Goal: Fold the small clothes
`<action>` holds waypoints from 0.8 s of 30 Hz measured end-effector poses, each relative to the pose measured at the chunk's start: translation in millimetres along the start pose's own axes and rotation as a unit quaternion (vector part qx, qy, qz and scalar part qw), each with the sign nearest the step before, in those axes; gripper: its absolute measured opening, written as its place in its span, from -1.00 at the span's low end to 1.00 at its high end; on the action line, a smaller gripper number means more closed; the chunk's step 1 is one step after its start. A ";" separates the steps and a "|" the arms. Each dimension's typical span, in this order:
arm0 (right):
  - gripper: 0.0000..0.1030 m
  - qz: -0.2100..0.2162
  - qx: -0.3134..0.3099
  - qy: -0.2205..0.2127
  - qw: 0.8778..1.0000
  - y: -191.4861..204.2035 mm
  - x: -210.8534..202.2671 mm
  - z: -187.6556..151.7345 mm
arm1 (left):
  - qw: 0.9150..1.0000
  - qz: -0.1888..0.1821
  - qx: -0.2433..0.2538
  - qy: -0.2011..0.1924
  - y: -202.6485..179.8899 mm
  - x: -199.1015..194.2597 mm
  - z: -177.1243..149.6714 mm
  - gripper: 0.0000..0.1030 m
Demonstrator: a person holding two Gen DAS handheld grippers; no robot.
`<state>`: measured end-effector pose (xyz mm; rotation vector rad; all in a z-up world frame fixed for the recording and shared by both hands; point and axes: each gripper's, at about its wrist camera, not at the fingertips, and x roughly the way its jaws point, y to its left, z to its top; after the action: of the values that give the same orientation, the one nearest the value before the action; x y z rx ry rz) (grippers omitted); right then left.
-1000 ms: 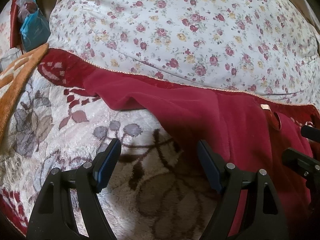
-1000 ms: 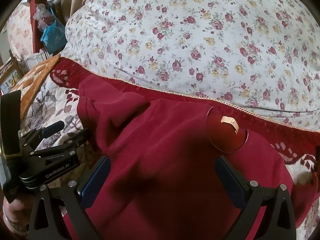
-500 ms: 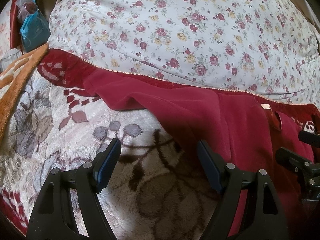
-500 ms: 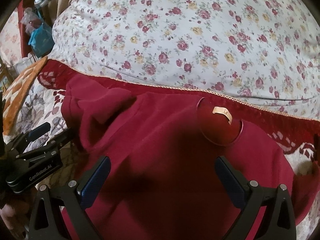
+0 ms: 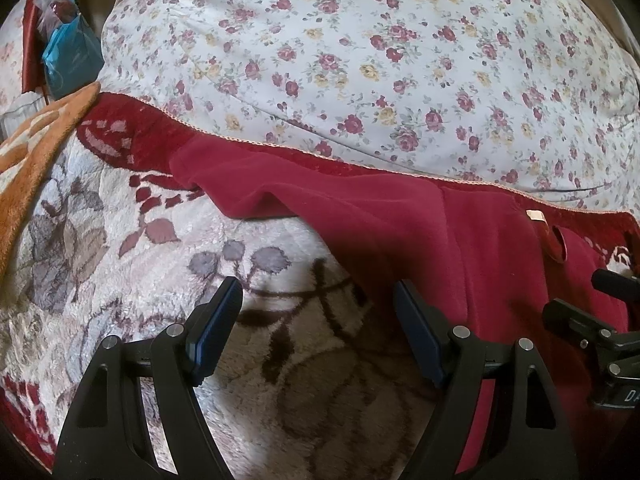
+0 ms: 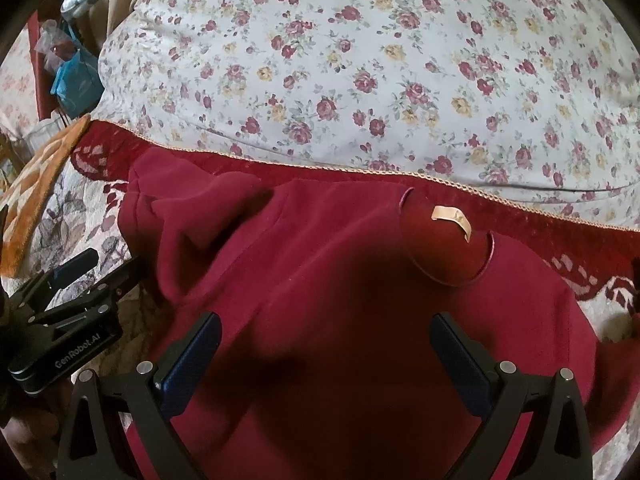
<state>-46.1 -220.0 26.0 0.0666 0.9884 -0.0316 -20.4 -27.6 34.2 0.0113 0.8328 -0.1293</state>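
- Since the earlier frames, the right gripper (image 6: 326, 360) has drifted a little to the right over the dark red top (image 6: 340, 320): in its own view the neck opening and label (image 6: 450, 216) now sit higher and further right, and the left gripper (image 6: 76, 284) shows lower at the left edge.
- Hardly anything changes in the left wrist view; the left gripper (image 5: 318, 322) hangs over the same patch of the pale flowered blanket (image 5: 160, 280), and the right gripper (image 5: 600, 324) at the right edge sits slightly lower than before.
- Both jaws of the left gripper stand wide apart with nothing between them; its right finger (image 5: 416, 332) is at the top's edge.
- On the right gripper the jaws are equally spread, holding nothing, with the top's body below them.
- Spread on the blanket, the top (image 5: 420, 232) has its neck toward the rose-print quilt (image 5: 380, 60) and one sleeve (image 6: 180, 208) bunched out to the left.
- An orange mat (image 5: 36, 152) lies at the far left, with a blue bag (image 5: 70, 60) behind it.
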 end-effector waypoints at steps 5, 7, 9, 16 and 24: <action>1.00 0.000 0.001 0.002 1.000 -0.5 2.3 0.7 | 1.000 0.001 -0.003 -0.002 3.0 0.0 1.7 0.52; 1.00 0.001 0.001 0.003 1.000 -0.1 2.5 1.3 | 1.000 0.002 -0.004 -0.001 3.5 0.2 1.9 0.52; 1.00 0.001 0.000 0.002 1.000 1.2 2.2 2.7 | 1.000 0.003 -0.006 -0.001 4.7 0.1 2.4 0.52; 1.00 0.009 -0.018 -0.003 1.000 15.0 3.6 12.3 | 1.000 0.014 -0.023 -0.004 17.7 -1.0 7.5 0.52; 1.00 0.030 -0.051 -0.015 0.998 43.3 11.4 33.7 | 0.993 0.083 -0.079 -0.012 72.0 -4.5 19.2 0.52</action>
<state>-9.3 -179.1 36.7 0.0016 0.9568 0.0725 -0.7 43.1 47.5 -0.0698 0.8126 0.0933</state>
